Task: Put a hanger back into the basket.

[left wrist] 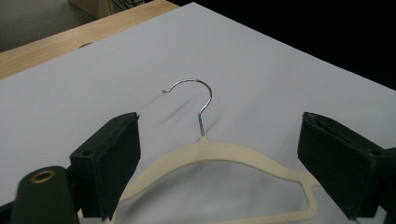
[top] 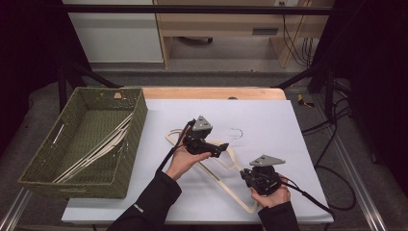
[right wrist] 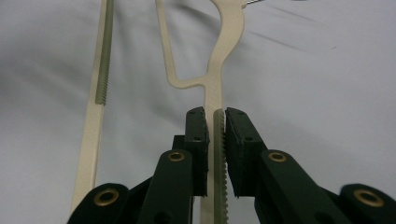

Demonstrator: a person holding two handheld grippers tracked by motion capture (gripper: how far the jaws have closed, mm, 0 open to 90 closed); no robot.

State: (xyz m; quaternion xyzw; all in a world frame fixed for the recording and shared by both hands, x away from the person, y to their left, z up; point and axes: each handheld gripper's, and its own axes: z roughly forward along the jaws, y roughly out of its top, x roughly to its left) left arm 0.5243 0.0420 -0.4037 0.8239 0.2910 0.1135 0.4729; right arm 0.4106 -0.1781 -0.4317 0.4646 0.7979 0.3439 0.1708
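A: How much room is there?
B: The white sheet [top: 269,120] lies bare at upper right of the high view; the basket [top: 38,168] fills the left edge.
A: And the hands?
B: The left gripper [top: 222,147] sits mid-frame, jaws wide apart over the hanger [left wrist: 224,154] near its hook [left wrist: 196,100], touching nothing. The right gripper [right wrist: 215,122], lower right, clamps the hanger's arm.
A: Count?
B: One hanger on the sheet, several in the basket, two grippers.

Left claw [left wrist: 219,163] gapes wide above the cream hanger [left wrist: 219,151] on white sheet [left wrist: 261,74].
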